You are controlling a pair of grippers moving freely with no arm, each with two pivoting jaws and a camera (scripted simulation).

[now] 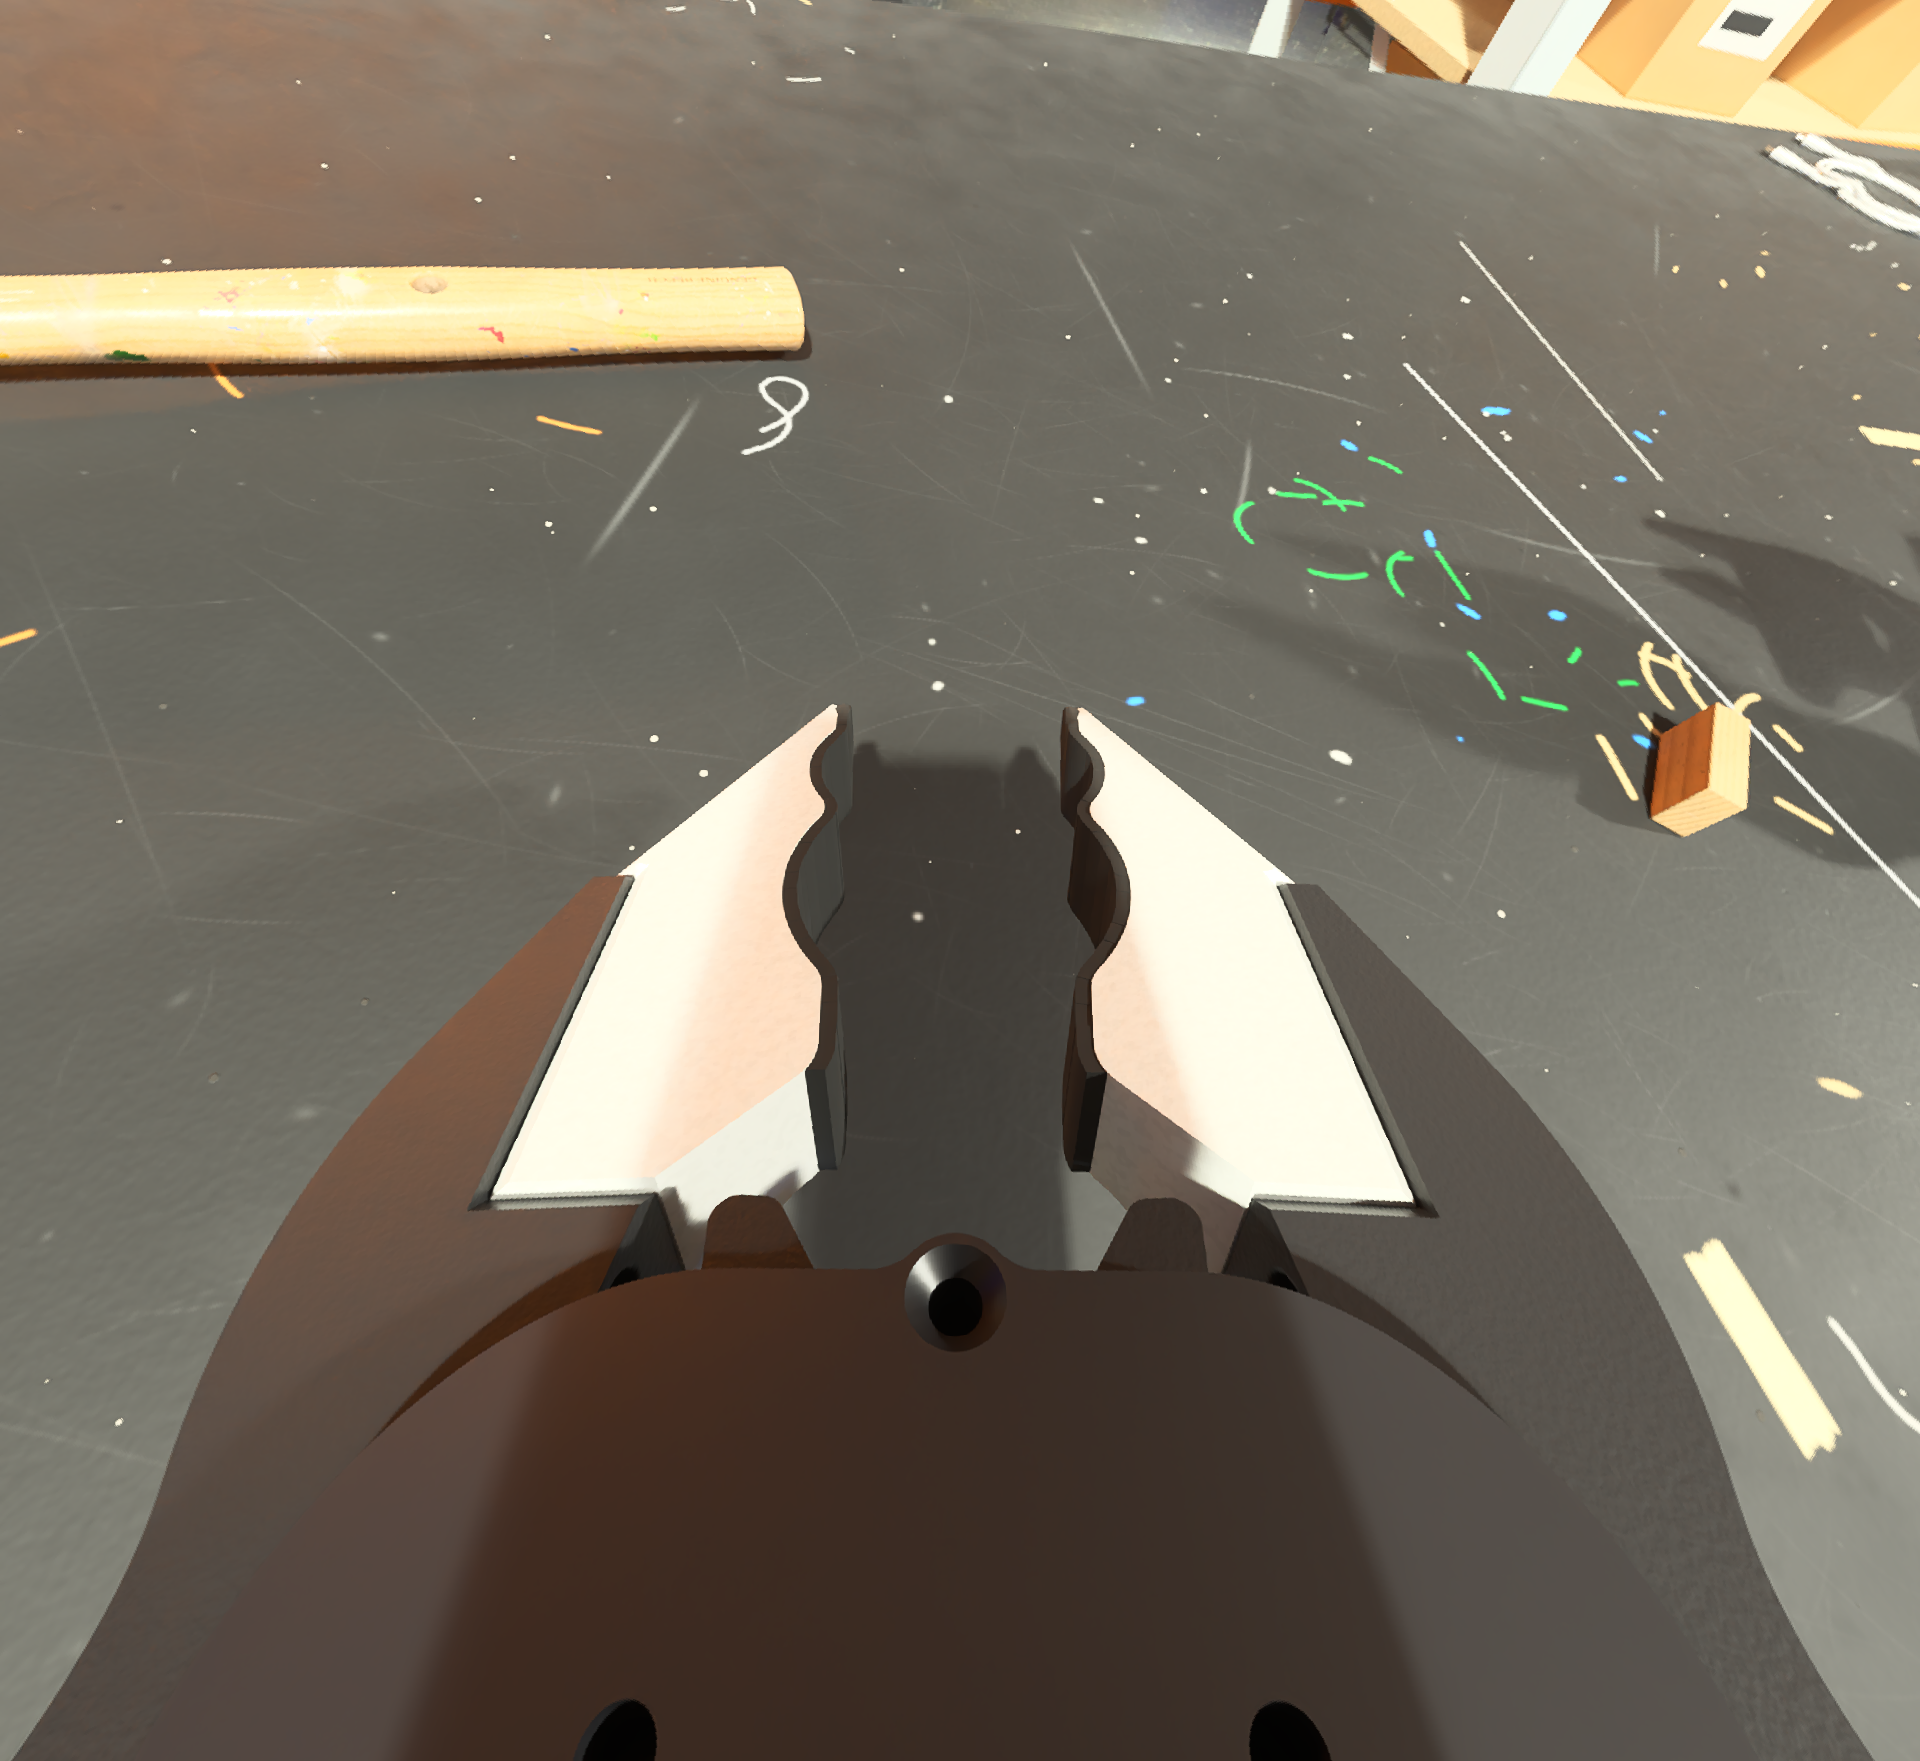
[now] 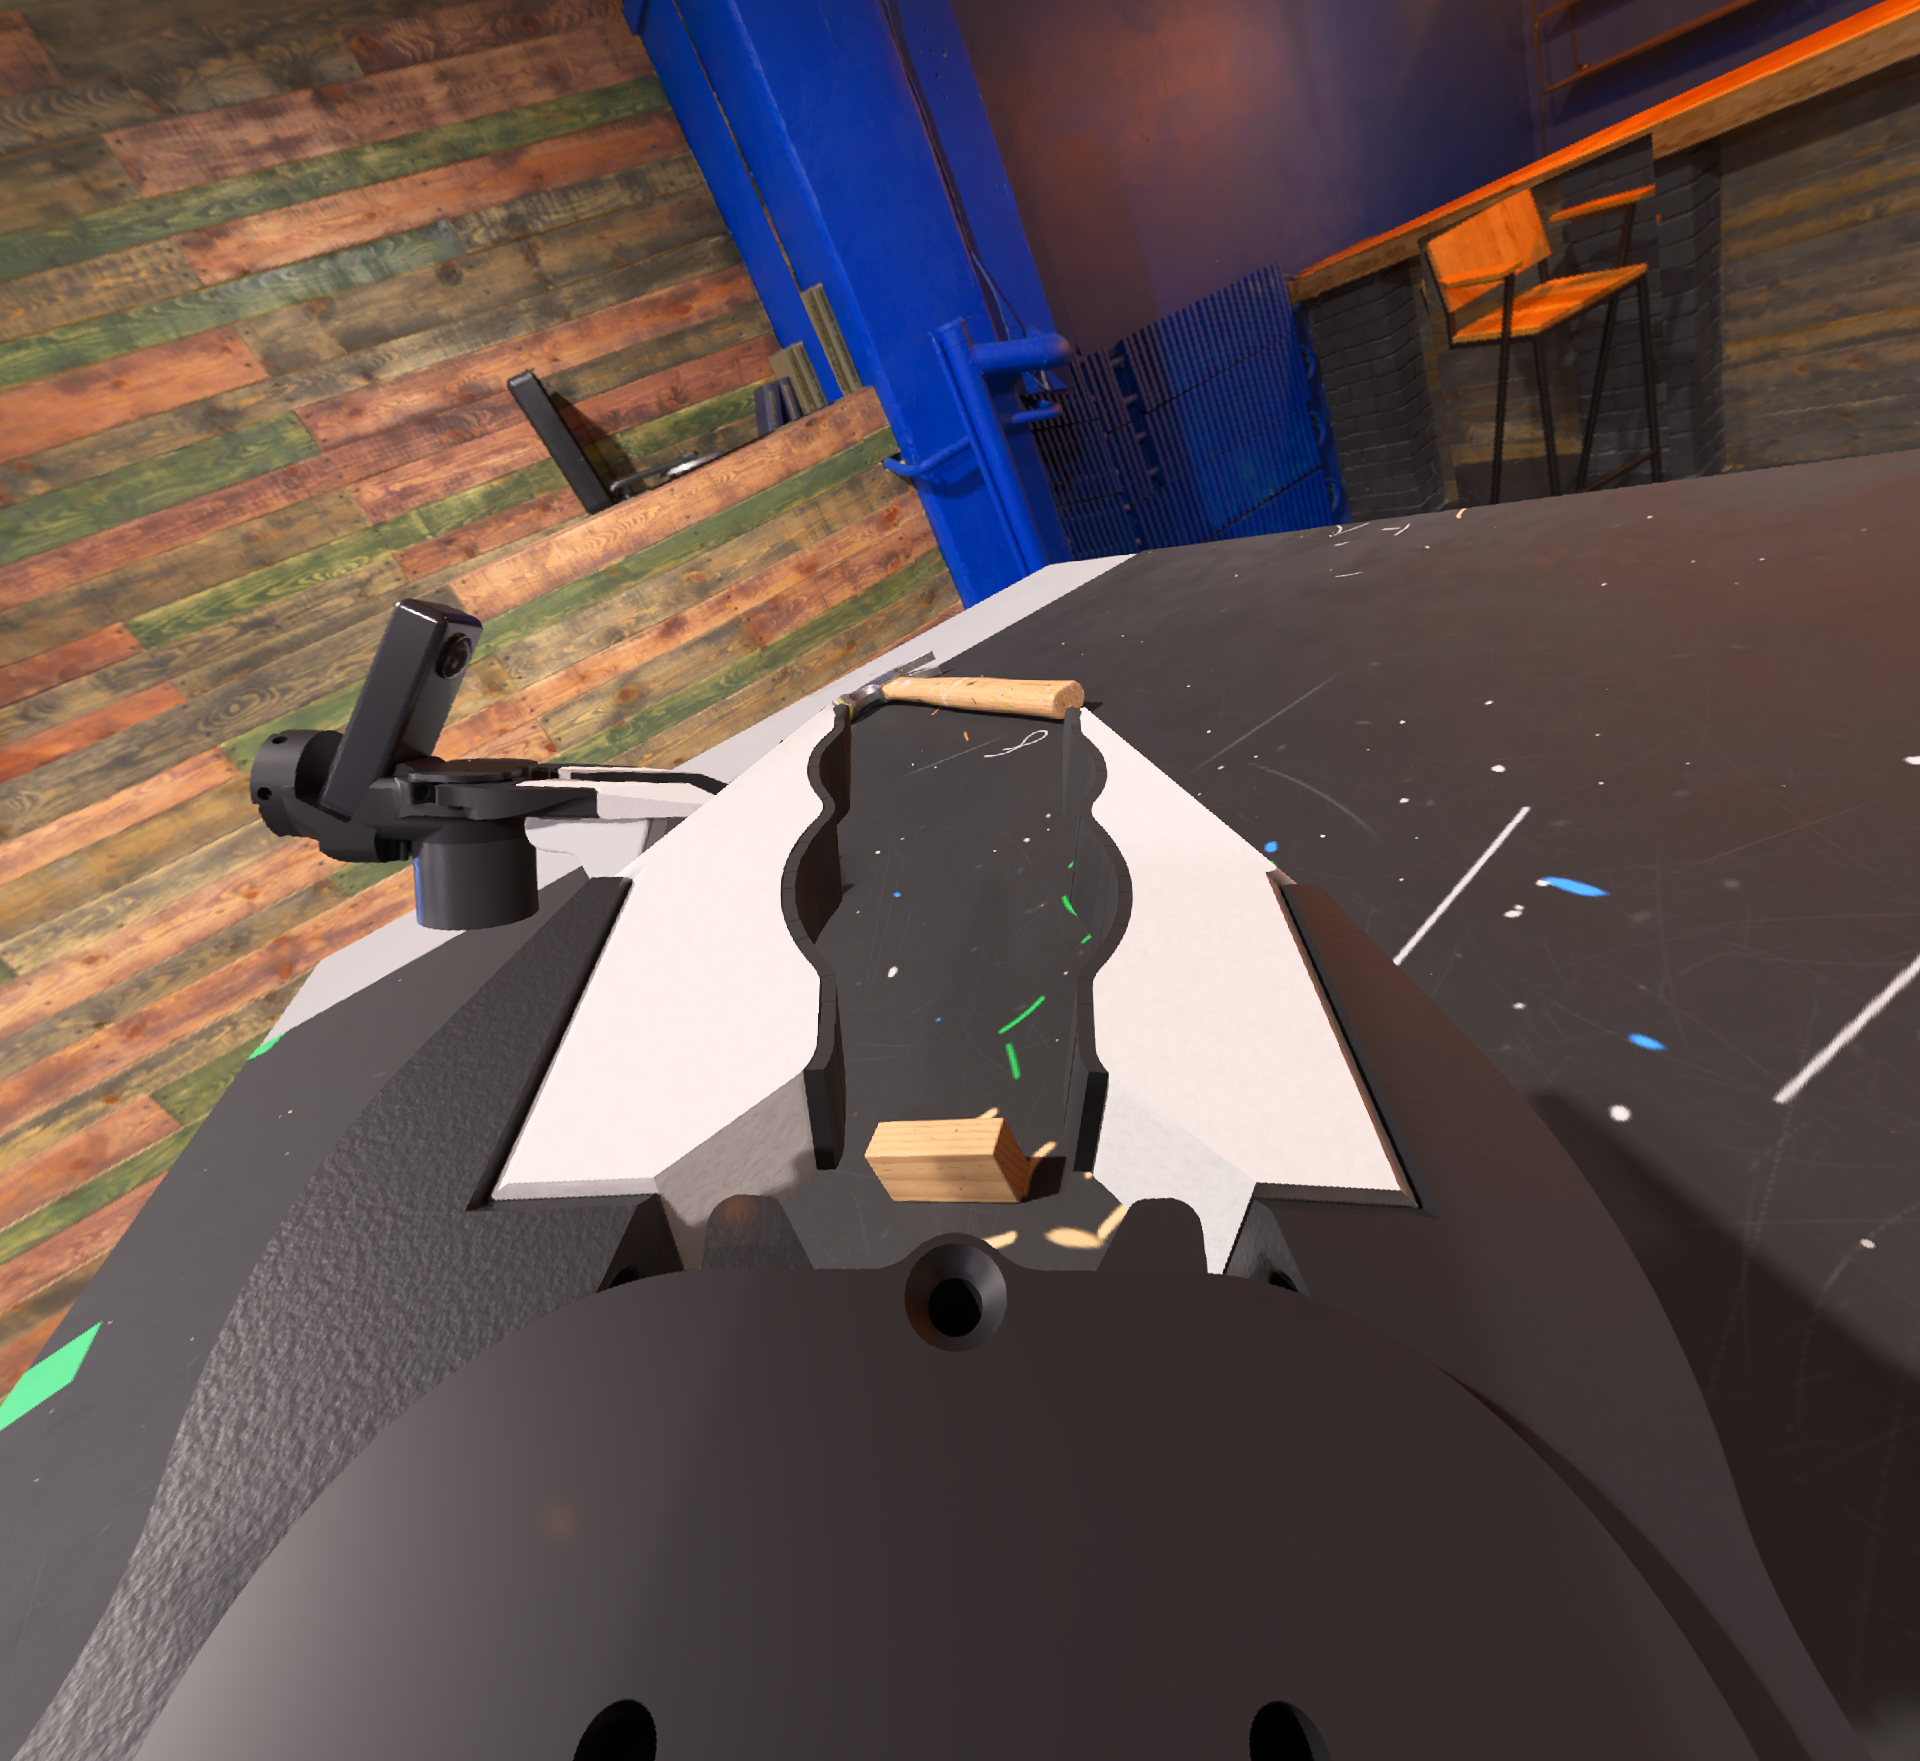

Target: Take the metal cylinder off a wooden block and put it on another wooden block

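Our left hand-held gripper hangs wide and empty over bare worktop, likely waiting. Our right hand-held gripper, also wide and empty, looks down past a block below it. We see no cylinder anywhere. A hammer lies well apart.
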